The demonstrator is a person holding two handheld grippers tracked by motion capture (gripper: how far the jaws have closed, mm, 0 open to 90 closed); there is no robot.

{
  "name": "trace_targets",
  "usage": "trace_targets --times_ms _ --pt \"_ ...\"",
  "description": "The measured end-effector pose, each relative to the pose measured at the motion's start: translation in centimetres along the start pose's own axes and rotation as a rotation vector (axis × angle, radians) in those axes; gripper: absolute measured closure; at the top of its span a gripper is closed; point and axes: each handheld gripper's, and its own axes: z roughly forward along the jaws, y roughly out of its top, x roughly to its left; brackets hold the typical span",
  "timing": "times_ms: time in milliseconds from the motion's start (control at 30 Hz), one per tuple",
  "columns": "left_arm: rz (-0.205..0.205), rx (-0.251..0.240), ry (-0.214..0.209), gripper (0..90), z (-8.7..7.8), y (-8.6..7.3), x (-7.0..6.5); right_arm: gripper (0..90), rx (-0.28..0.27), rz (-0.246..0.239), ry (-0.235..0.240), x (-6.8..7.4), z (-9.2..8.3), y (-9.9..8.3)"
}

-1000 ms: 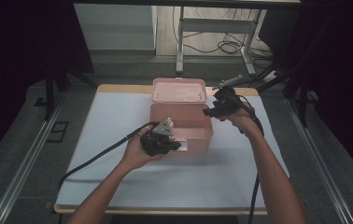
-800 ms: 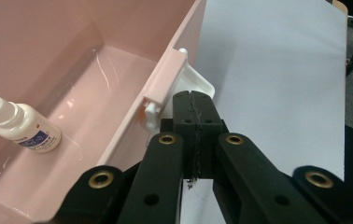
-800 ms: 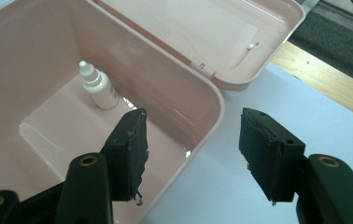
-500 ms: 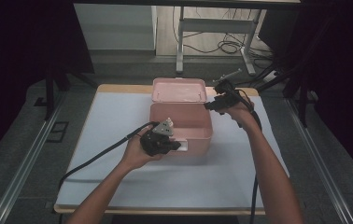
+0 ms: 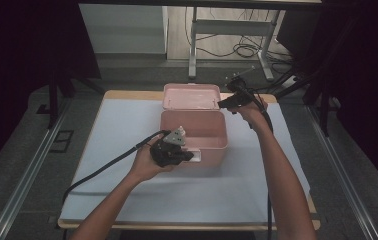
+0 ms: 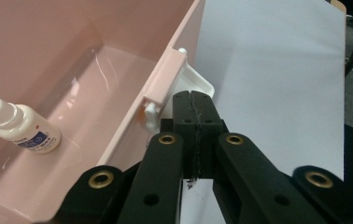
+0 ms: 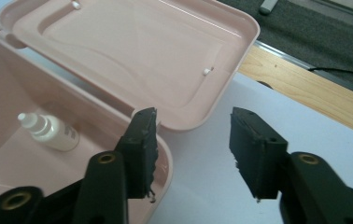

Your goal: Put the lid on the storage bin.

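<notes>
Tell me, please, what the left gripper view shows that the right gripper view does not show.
Left gripper view alone: the shut left gripper beside the latch tab on the pink box's front wall.

Right gripper view alone: the open lid lying flat, the wooden table edge, and the right gripper, whose jaws have just been closing with nothing between them.

Both: the small white bottle lying inside the box.

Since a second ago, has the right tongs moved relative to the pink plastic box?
Yes. The right tongs moved toward the table's far edge, from beside the pink plastic box to beside its open lid, jaws closing on nothing.
</notes>
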Motion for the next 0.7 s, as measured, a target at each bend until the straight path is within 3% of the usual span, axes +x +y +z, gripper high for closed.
trace_targets --times_ms 433,700 --pt "-0.001 0.003 -0.007 90.0 0.0 0.0 0.1 60.1 0.041 0.075 -0.026 -1.6 2.7 1.4" --pt "-0.003 0.003 -0.009 90.0 0.0 0.0 0.1 61.5 0.056 0.075 -0.036 -1.9 4.4 2.7"
